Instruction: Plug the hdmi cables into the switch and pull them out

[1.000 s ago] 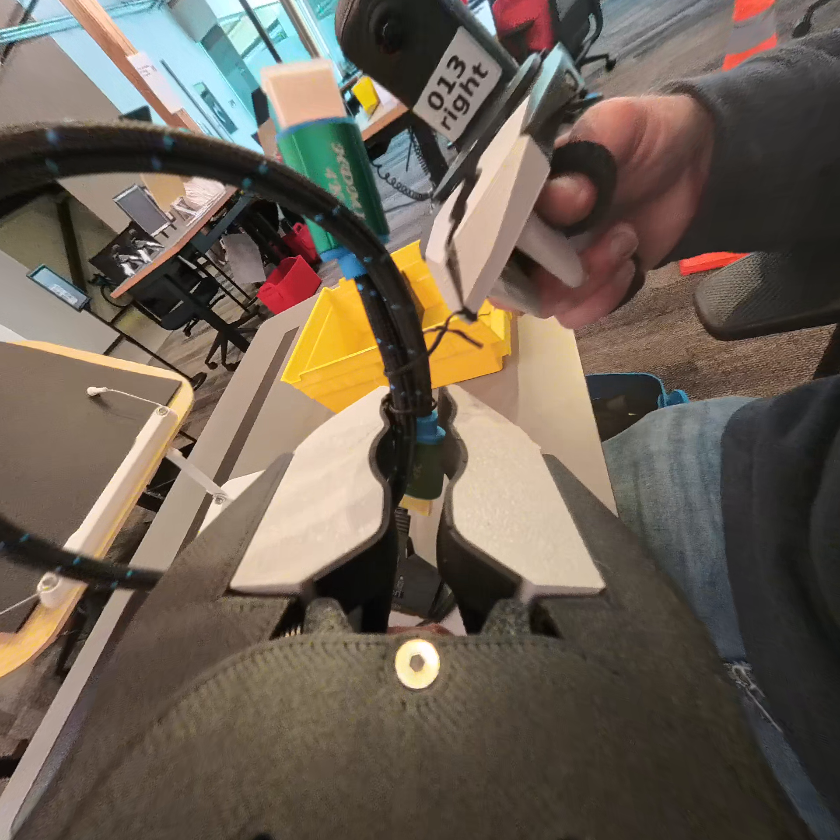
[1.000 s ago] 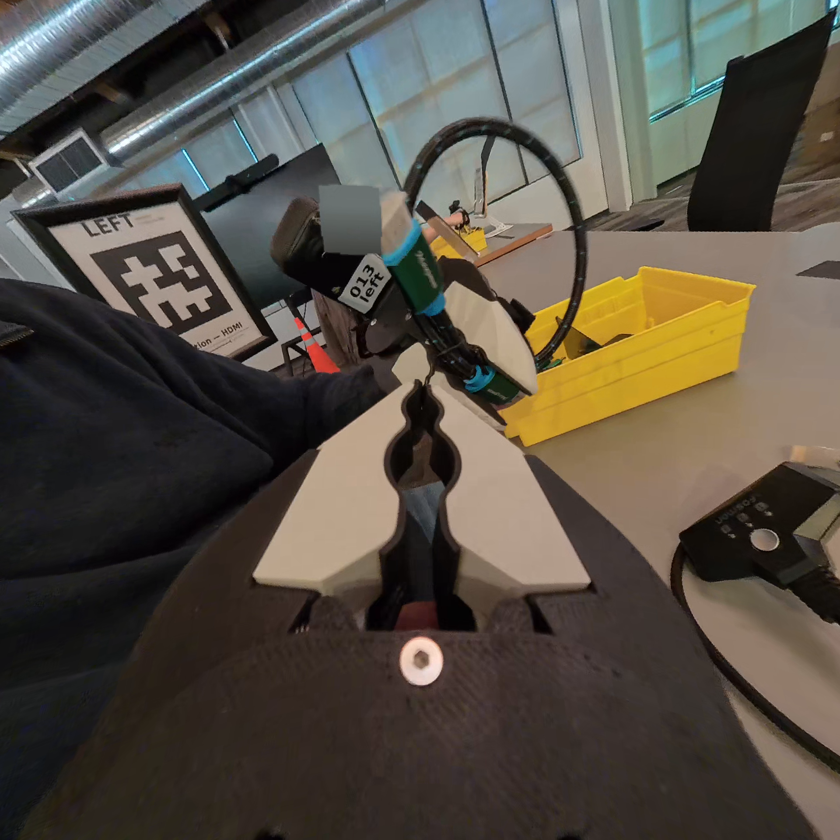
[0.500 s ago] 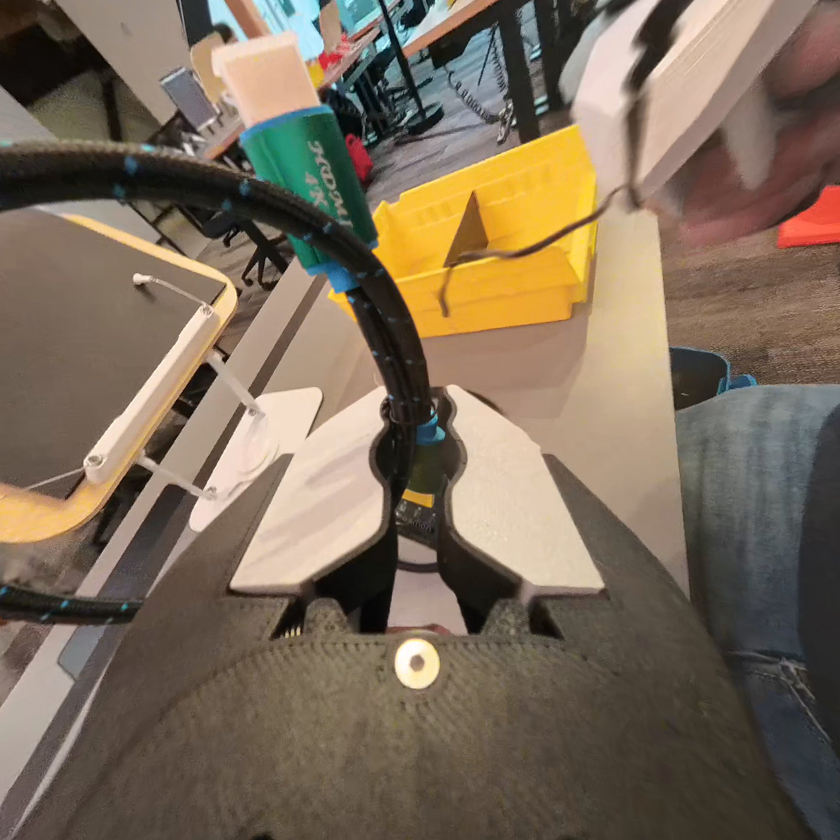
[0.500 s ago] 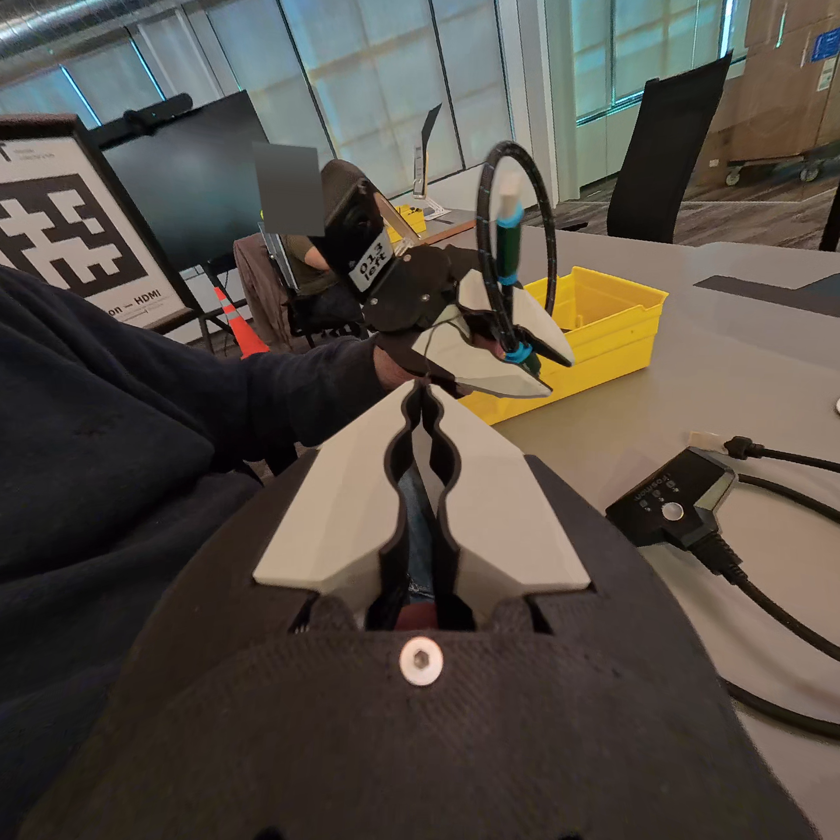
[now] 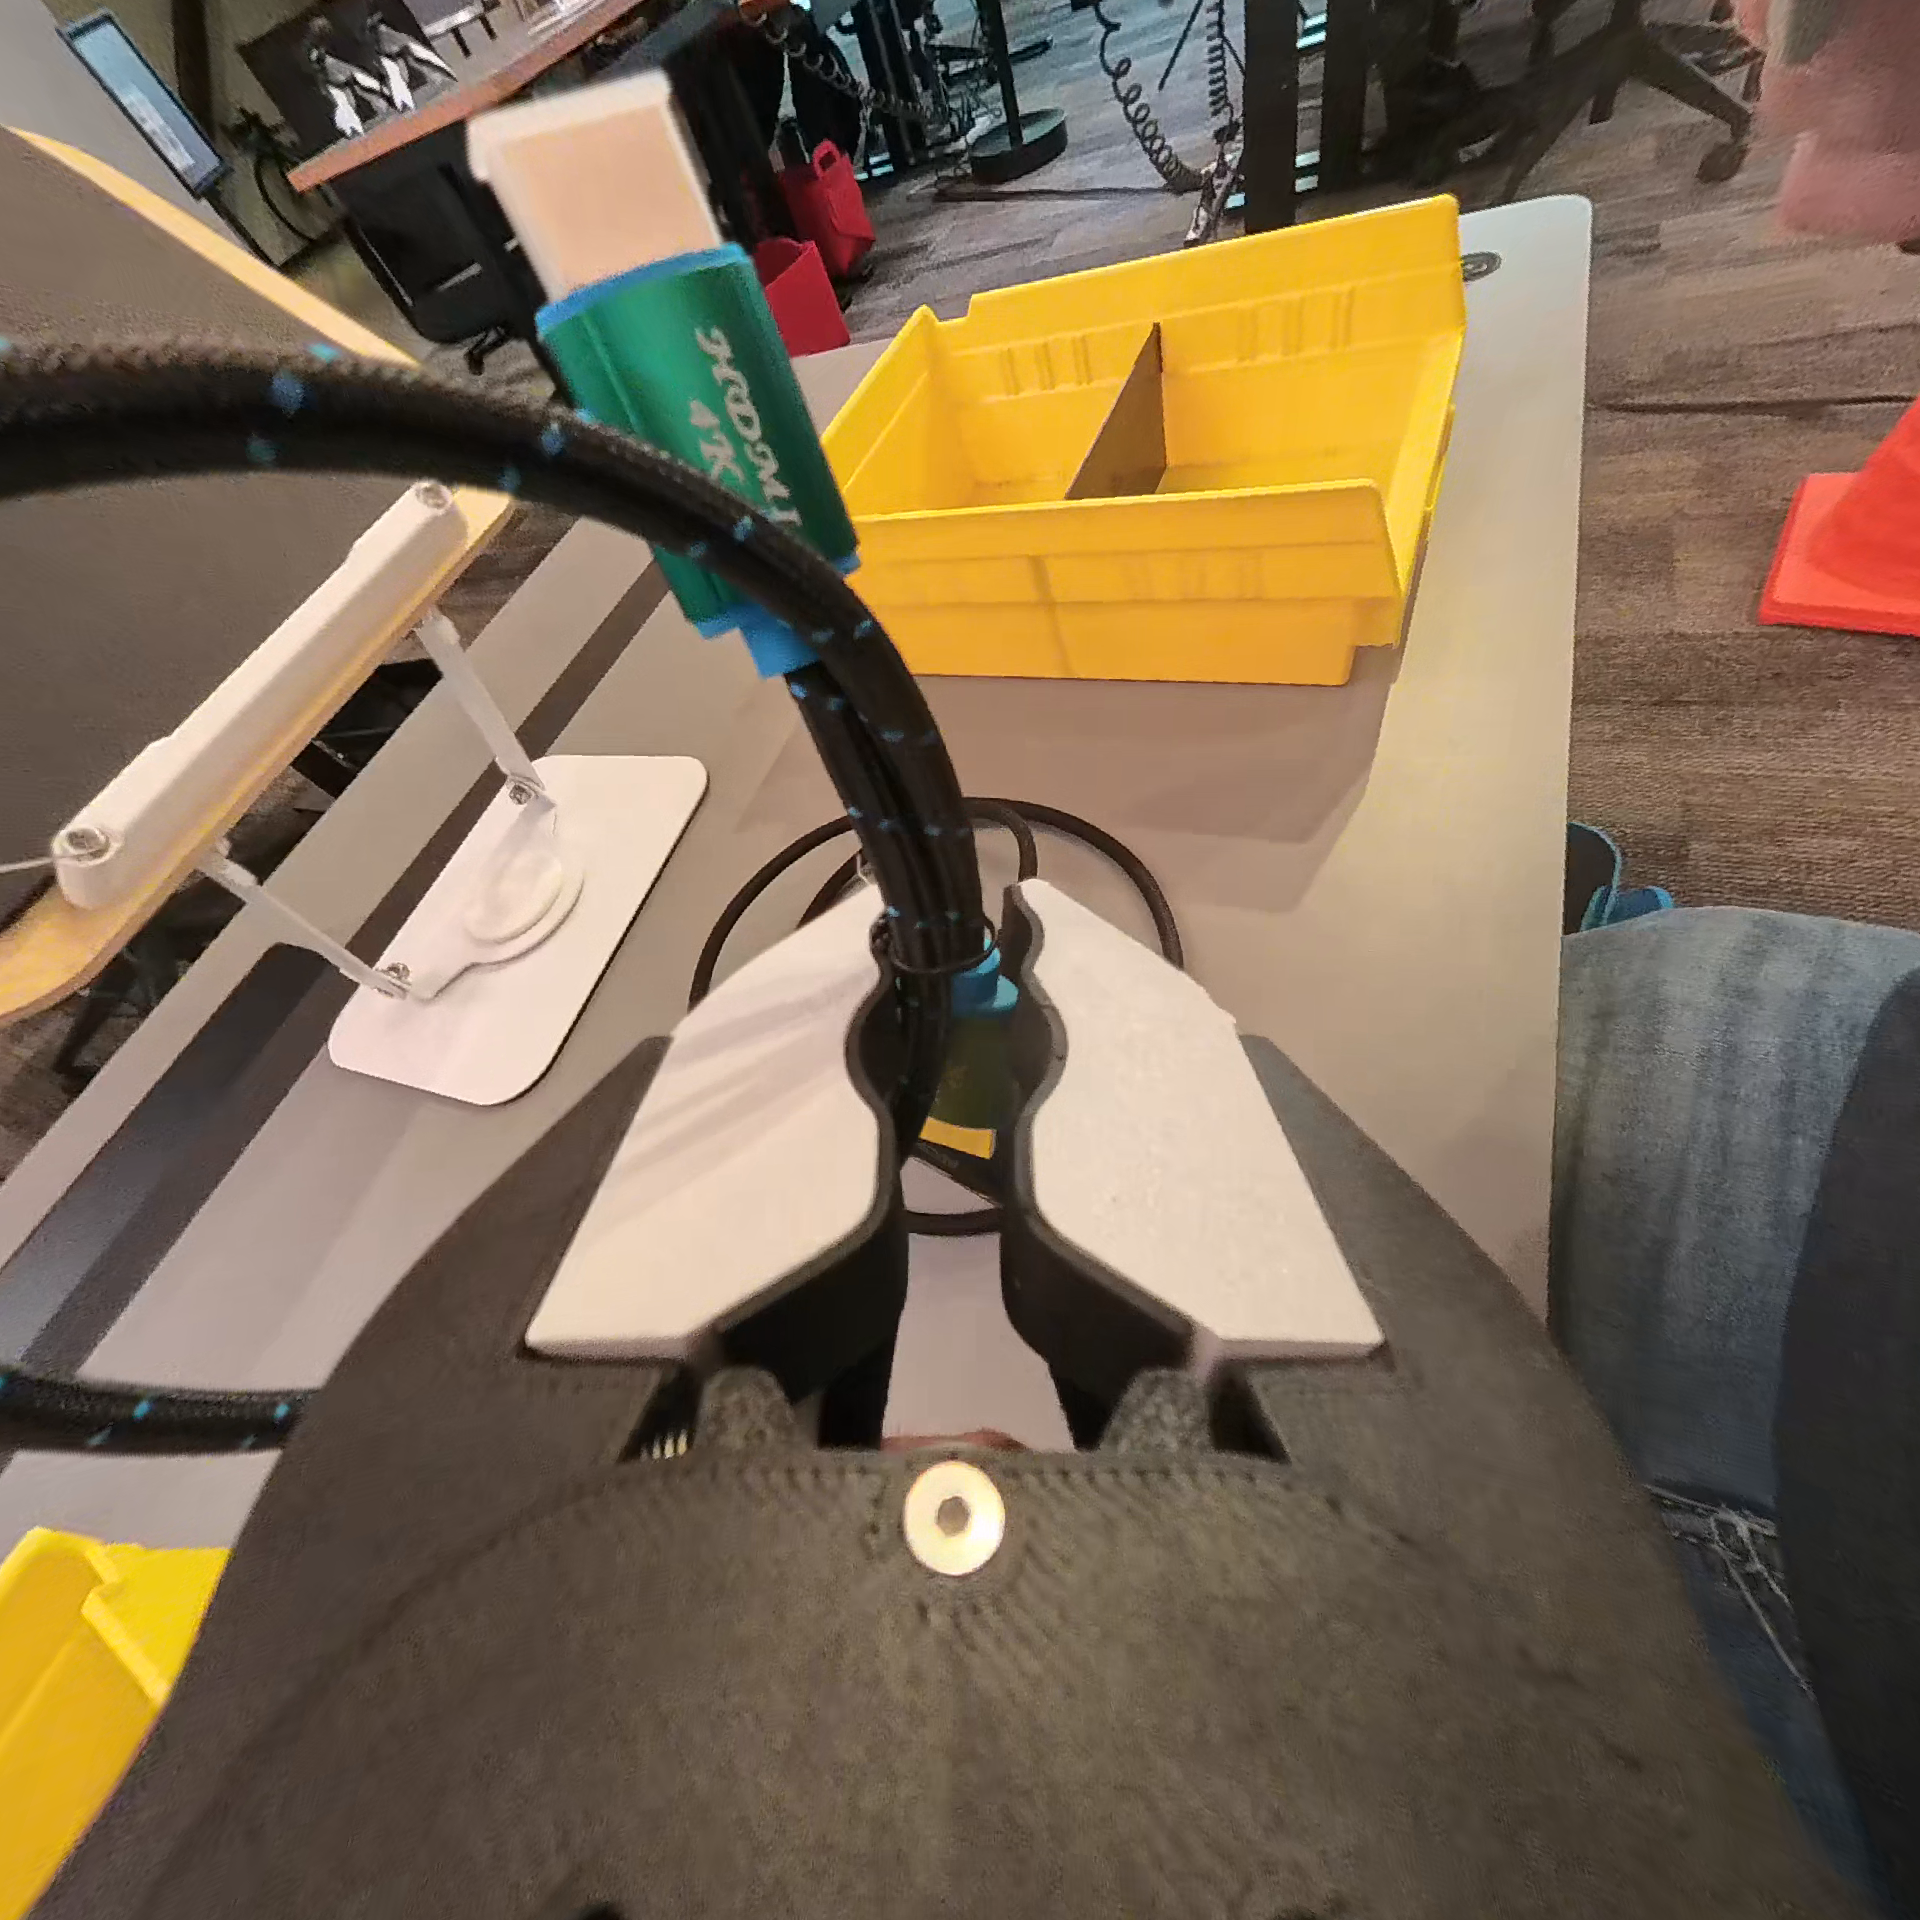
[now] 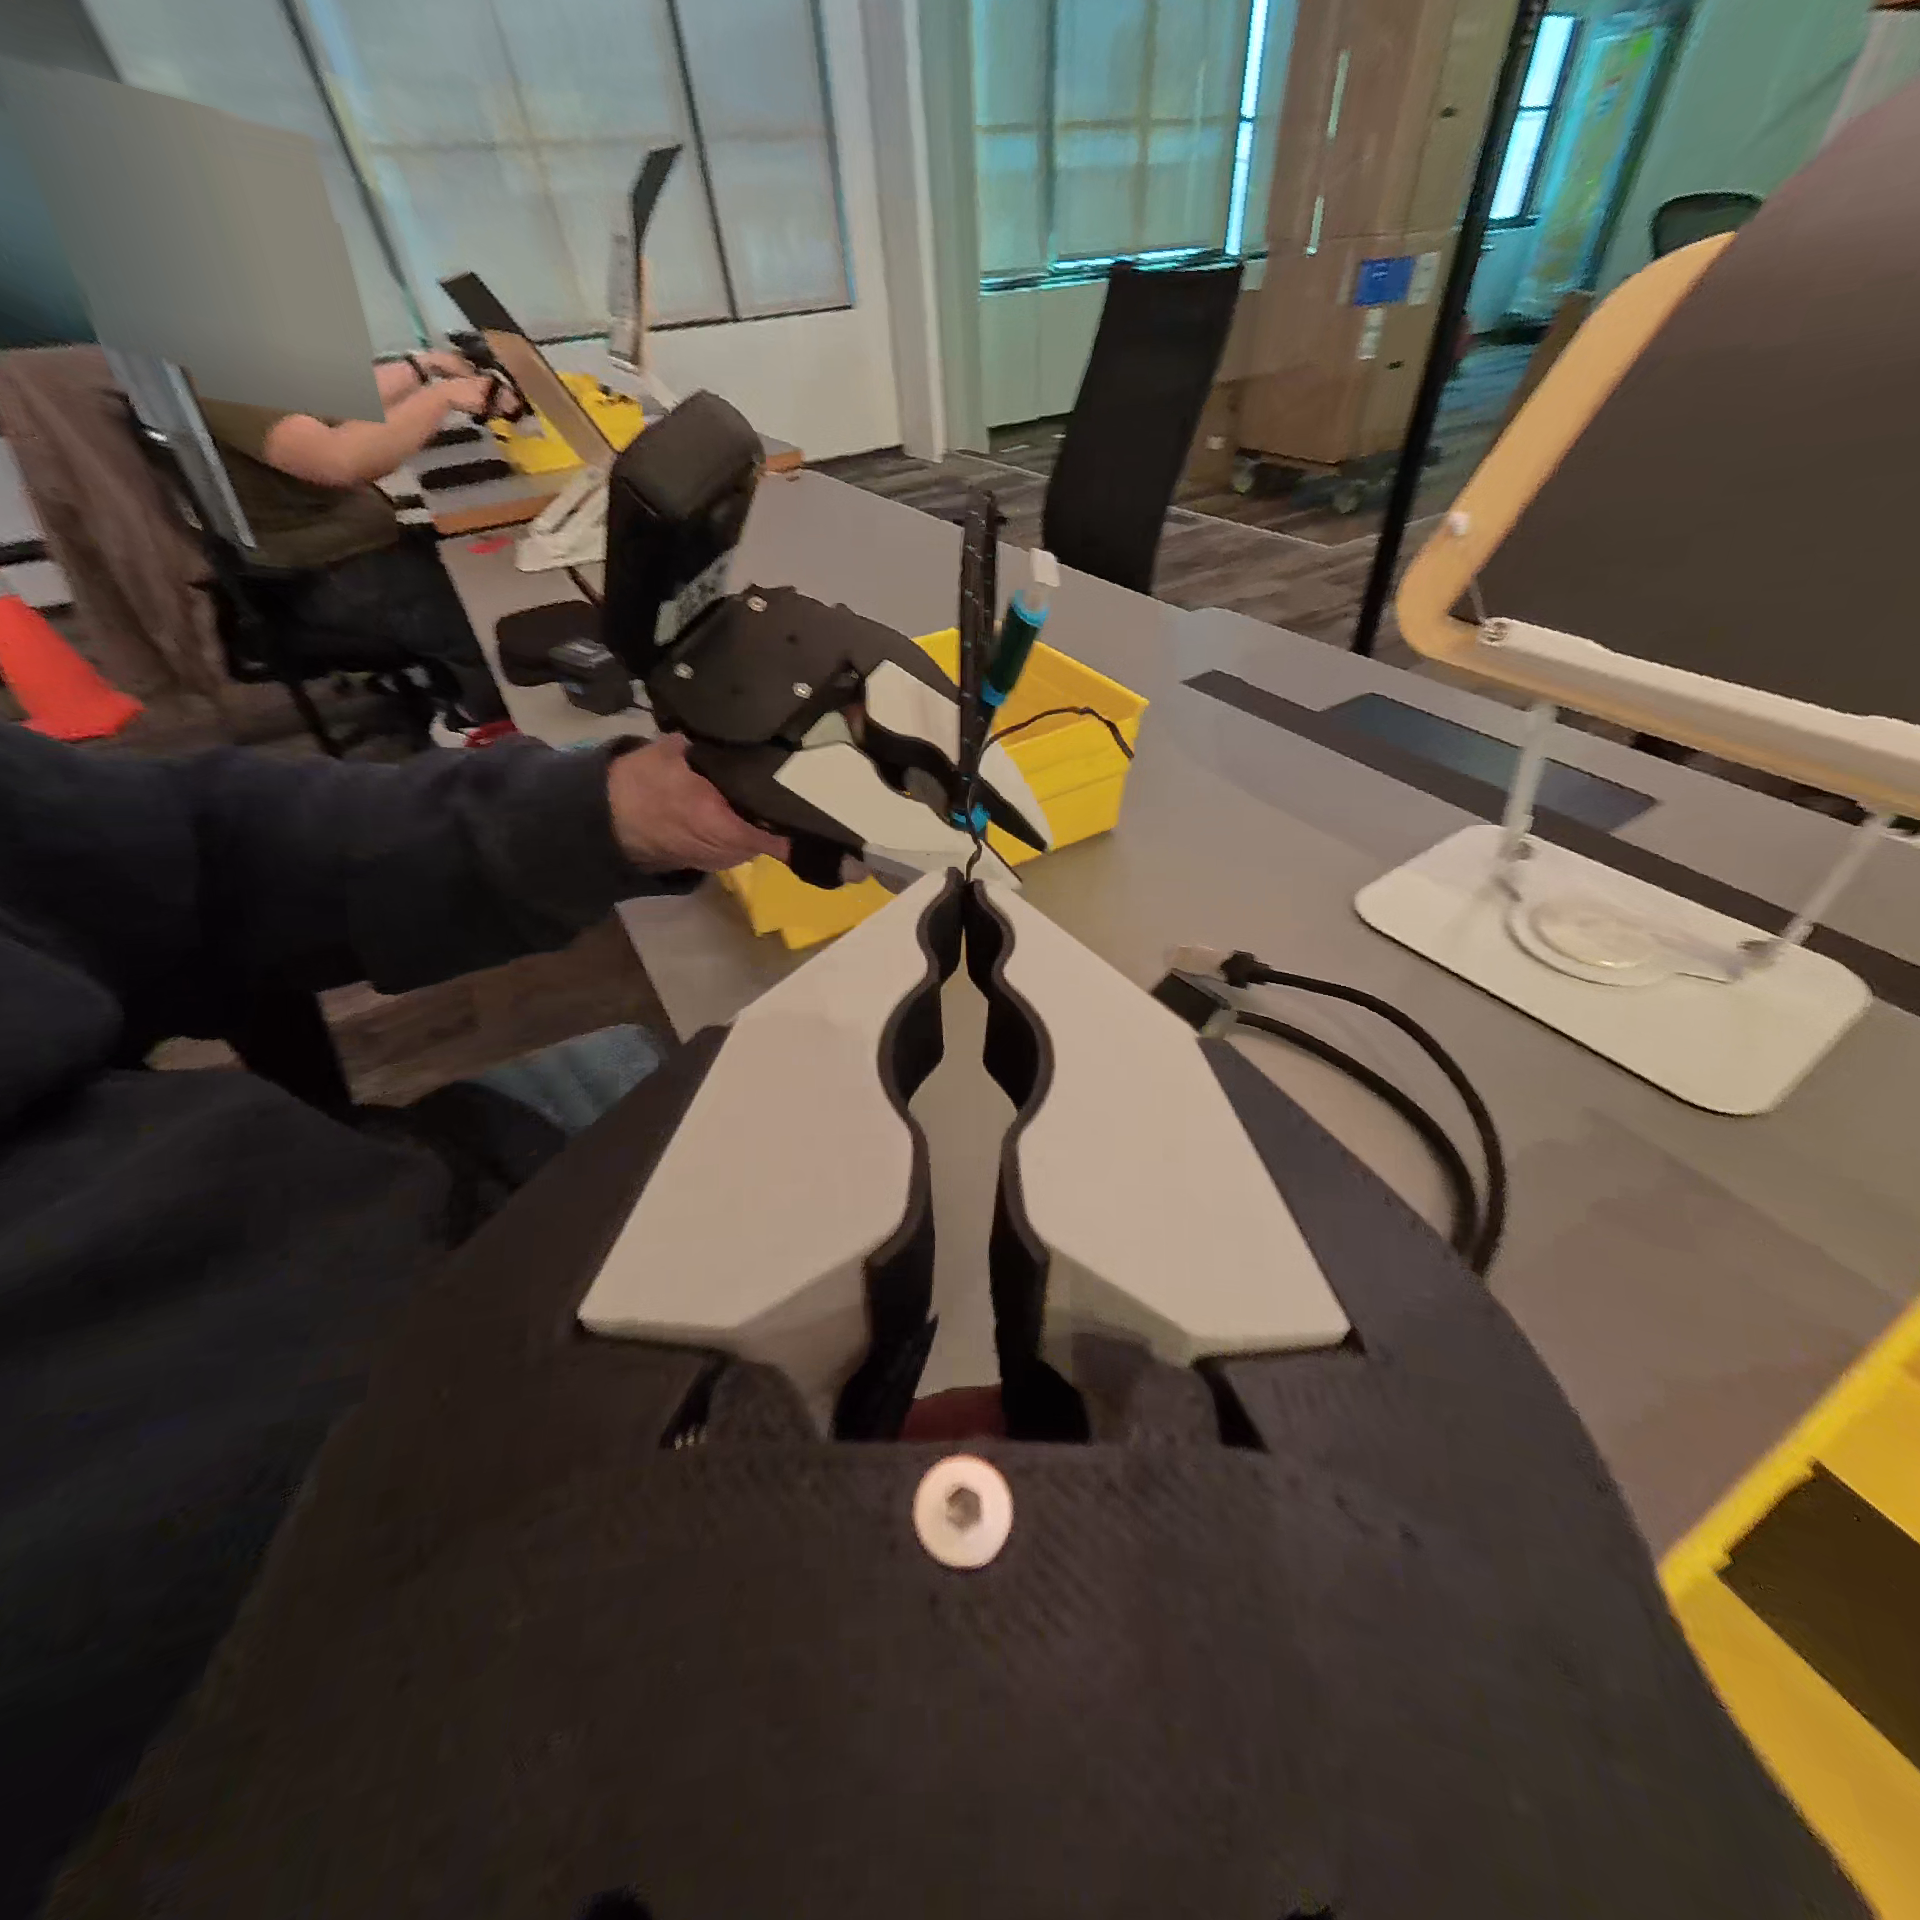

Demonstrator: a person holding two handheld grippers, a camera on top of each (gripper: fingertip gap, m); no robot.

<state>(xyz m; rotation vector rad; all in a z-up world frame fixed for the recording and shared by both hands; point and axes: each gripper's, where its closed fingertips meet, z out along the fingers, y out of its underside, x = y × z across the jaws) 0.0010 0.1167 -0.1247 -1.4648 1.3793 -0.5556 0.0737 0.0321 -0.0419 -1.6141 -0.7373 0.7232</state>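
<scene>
Grey surface (image 5: pixel 1455 831) carries a divided yellow plastic bin (image 5: pixel 1143 540). My left gripper (image 5: pixel 951 966) has its jaws clamped on a coiled black braided HDMI cable (image 5: pixel 883 727) with a green metal plug (image 5: pixel 696 436) pointing up. My right gripper (image 6: pixel 961 894) has its jaws nearly together, pinching a thin black tie (image 6: pixel 974 854).

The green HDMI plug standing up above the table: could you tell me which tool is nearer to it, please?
Left. The left tool grips the coiled cable just below the green HDMI plug; the right tool, shut on the thin tie, sits lower.
</scene>
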